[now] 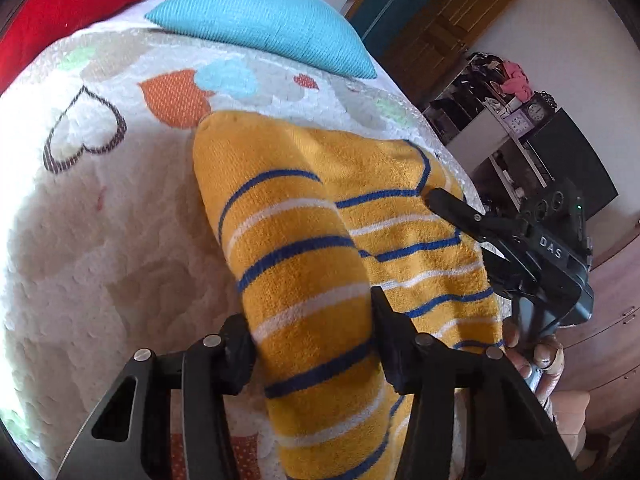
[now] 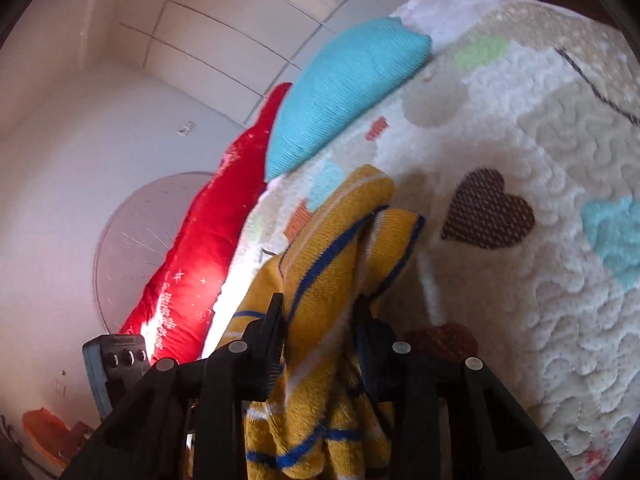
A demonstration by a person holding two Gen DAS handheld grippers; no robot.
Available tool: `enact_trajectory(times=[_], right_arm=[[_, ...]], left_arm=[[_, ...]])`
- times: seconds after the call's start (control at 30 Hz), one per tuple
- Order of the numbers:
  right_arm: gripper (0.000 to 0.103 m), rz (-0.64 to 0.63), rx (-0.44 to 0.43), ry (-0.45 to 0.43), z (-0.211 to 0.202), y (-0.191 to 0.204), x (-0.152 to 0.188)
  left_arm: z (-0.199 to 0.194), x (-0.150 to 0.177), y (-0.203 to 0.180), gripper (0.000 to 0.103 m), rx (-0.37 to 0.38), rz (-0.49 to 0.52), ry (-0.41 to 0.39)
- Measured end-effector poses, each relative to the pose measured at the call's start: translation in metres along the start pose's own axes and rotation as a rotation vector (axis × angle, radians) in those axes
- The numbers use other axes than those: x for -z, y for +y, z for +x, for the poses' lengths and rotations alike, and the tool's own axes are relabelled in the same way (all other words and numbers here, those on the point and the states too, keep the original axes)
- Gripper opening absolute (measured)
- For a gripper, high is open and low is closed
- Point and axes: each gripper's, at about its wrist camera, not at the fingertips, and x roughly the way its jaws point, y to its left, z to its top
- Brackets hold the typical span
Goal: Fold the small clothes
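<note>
A small yellow garment (image 1: 304, 248) with blue and white stripes lies on a white quilted bedspread (image 1: 100, 240) with heart prints. My left gripper (image 1: 312, 328) is shut on a raised fold of it, lifted off the bed. My right gripper (image 1: 440, 200) reaches in from the right onto the garment's far edge. In the right wrist view the right gripper (image 2: 320, 320) is shut on a bunched part of the same yellow garment (image 2: 340, 240), which hangs between the fingers.
A turquoise pillow (image 1: 272, 20) and a red pillow (image 1: 72, 4) lie at the bed's head. They also show in the right wrist view: turquoise pillow (image 2: 344, 92), red pillow (image 2: 208, 248). Shelves (image 1: 500, 112) and a dark cabinet stand to the right of the bed.
</note>
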Motion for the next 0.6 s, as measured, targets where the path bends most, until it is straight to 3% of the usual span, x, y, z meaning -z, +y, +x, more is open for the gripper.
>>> enact_trajectory(times=[0.07, 0.1, 0.2, 0.27, 0.4, 0.5, 0.6], right_arm=[[0.038, -0.002, 0.027, -0.024, -0.003, -0.001, -0.003], [0.038, 0.001, 0.071, -0.014, 0.001, -0.005, -0.002], [0.038, -0.002, 0.279, 0.023, 0.005, -0.026, 0.007], [0.038, 0.012, 0.287, 0.009, -0.007, -0.034, 0.014], [0.038, -0.044, 0.219, -0.027, -0.042, -0.012, 0.029], [0.050, -0.101, 0.159, 0.013, -0.051, 0.007, 0.047], [0.051, -0.165, 0.183, 0.038, -0.047, 0.018, 0.074]], left_arm=[[-0.003, -0.009, 0.003, 0.052, -0.041, -0.003, -0.015], [-0.001, -0.010, 0.008, 0.059, -0.080, -0.013, -0.016], [0.018, 0.000, 0.024, 0.066, -0.207, -0.039, 0.046], [0.020, 0.017, 0.032, 0.074, -0.182, -0.056, 0.062], [-0.003, 0.044, 0.033, 0.075, -0.181, -0.057, 0.009], [-0.030, 0.064, 0.024, 0.075, -0.222, -0.022, -0.056], [-0.051, 0.085, 0.021, 0.078, -0.220, -0.017, -0.100]])
